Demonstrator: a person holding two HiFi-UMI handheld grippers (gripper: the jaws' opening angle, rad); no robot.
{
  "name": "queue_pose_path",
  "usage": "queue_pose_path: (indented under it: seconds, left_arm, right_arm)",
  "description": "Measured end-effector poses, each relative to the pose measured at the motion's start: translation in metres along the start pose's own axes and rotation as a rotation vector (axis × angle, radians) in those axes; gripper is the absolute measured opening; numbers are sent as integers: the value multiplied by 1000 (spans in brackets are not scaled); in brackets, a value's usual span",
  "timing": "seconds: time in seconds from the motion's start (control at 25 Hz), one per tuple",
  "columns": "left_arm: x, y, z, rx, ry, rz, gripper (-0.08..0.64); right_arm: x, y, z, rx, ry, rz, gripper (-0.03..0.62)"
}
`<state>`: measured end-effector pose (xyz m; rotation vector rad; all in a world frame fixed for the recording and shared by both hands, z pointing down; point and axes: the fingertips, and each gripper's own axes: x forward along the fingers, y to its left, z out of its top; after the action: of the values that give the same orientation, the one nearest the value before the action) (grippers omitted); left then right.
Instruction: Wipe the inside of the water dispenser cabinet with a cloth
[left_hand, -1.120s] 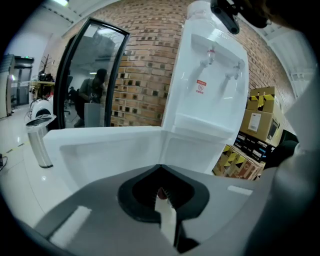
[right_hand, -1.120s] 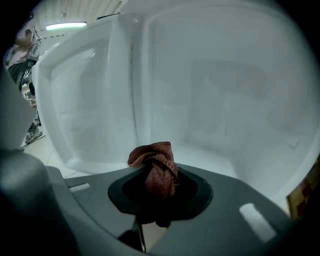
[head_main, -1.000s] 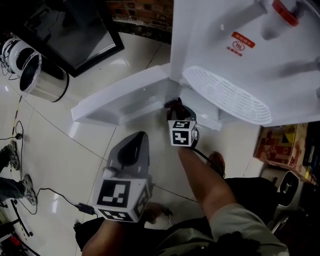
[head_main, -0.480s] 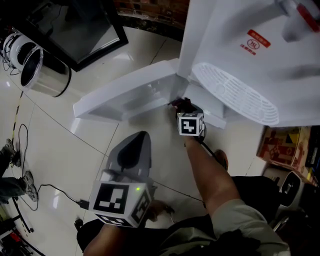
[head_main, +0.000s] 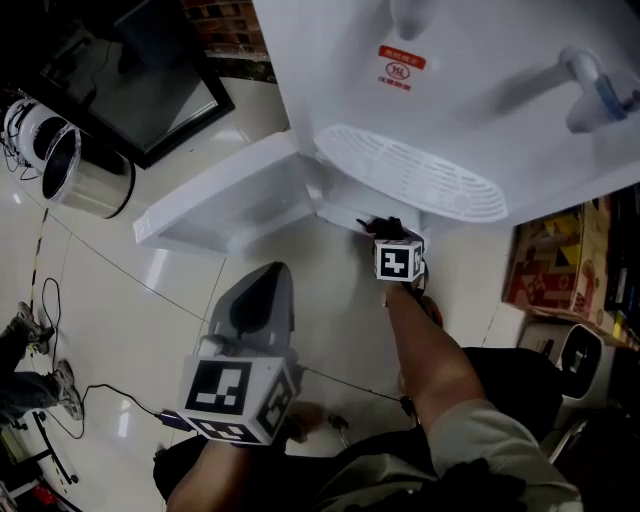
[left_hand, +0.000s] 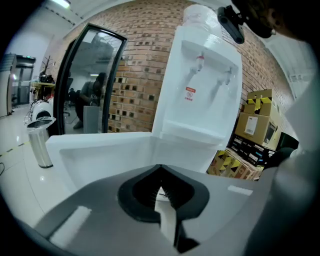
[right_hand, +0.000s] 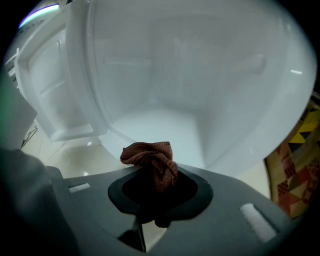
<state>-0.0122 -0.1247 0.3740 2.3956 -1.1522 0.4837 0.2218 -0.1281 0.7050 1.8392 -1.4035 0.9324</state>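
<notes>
The right gripper (right_hand: 152, 192) pinched a bunched reddish cloth (right_hand: 150, 159) at the mouth of the open cabinet (right_hand: 170, 125), while the left gripper (left_hand: 161, 195) hung pressed together and empty, and the loose wad might have dragged free if rubbed hard against the cabinet floor.

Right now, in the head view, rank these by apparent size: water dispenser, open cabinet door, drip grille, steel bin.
1. water dispenser, although the frame crops it.
2. cabinet door.
3. drip grille and steel bin look about alike, so I wouldn't rank one above the other.
</notes>
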Motion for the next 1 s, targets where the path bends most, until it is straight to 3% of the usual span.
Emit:
queue_pose_path:
  seconds: [0.36, 0.56, 0.72, 0.84, 1.0]
  left_arm:
    - [-9, -33, -12, 37, -9, 36, 0]
    - [-14, -48, -20, 56, -15, 72, 0]
    - [-12, -45, -23, 112, -6, 110, 0]
    - [-14, -34, -16, 113, -16, 139, 0]
    - [-23, -15, 4, 100, -62, 170, 0]
  right_arm:
    - [-16, -83, -39, 52, 68, -71, 100]
    - [-16, -97, -47, 59, 96, -24, 100]
    - [-30, -101, -33, 31, 70, 21, 100]
    - [-52, -111, -27, -5, 80, 50, 100]
    - [-91, -126, 17, -102, 3, 102, 100]
